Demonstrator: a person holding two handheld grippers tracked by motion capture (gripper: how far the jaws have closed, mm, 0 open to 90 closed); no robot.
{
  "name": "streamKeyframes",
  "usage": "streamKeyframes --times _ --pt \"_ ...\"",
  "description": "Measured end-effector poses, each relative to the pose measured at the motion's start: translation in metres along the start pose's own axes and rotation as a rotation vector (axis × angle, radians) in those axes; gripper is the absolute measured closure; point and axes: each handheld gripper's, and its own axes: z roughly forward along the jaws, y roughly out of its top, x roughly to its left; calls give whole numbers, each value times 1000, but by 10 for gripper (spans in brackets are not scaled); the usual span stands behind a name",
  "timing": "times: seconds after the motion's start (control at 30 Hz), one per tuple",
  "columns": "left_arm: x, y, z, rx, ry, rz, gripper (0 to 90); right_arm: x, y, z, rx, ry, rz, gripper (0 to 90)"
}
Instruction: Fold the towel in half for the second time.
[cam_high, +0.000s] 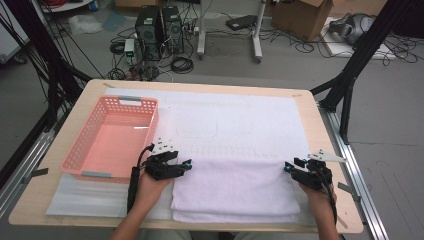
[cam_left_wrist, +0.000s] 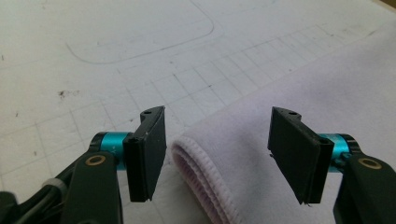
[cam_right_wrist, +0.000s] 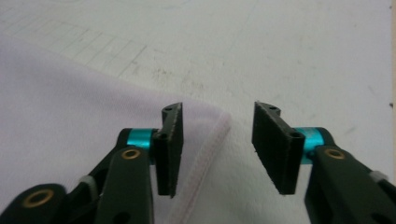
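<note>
Left tongs (cam_high: 189, 163) are spread wide at the towel's (cam_high: 235, 190) far left corner, and my left gripper view has the flat black pads (cam_left_wrist: 152, 144) standing apart with that corner sitting between them, nothing pinched. I can see the fold there: a soft, fuzzy white pile with a rounded, ribbed hem curling over itself in two layers. Right tongs (cam_high: 287, 167) are spread too, at the far right corner; in my right gripper view one pad (cam_right_wrist: 169, 144) hovers over the nap and the stitched edge runs down the gap, the other pad off the cloth. The towel lies folded into a thick rectangle at the near edge of the surface (cam_high: 320, 120), resting on a thin white mat (cam_high: 235, 120) printed with a faint grid and a rounded outline. A salmon-pink plastic basket (cam_high: 150, 107), slotted walls, rectangular, sits on the left, well apart from the towel but just beside my left hand (cam_high: 150, 187).
</note>
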Motion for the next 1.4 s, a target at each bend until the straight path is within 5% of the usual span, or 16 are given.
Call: streamKeyframes --times 0.13,0.27,0.37,0.47,0.57,0.7,1.07,1.2,1.4 --pt "2 -5 5 30 9 -15 373 -1 -8 4 42 27 15 432" --pt "3 -8 7 38 -2 -19 387 3 -10 6 52 42 5 556" --pt "-1 -9 7 40 -7 15 474 7 -9 7 66 56 30 669" --pt "-6 -9 7 51 -45 14 713 8 -10 7 54 77 66 786" --pt "-5 -8 7 45 -37 -17 757 11 -9 6 59 63 36 833" --pt "-2 1 9 1 2 -43 770 3 -6 7 15 70 78 843" --pt "19 48 43 -34 69 -51 768 -9 31 30 -14 -42 57 841" --pt "26 59 53 -35 90 -77 767 -10 42 38 -3 -94 32 841" --pt "37 62 61 -49 94 -100 767 -12 52 52 -3 -110 43 840"
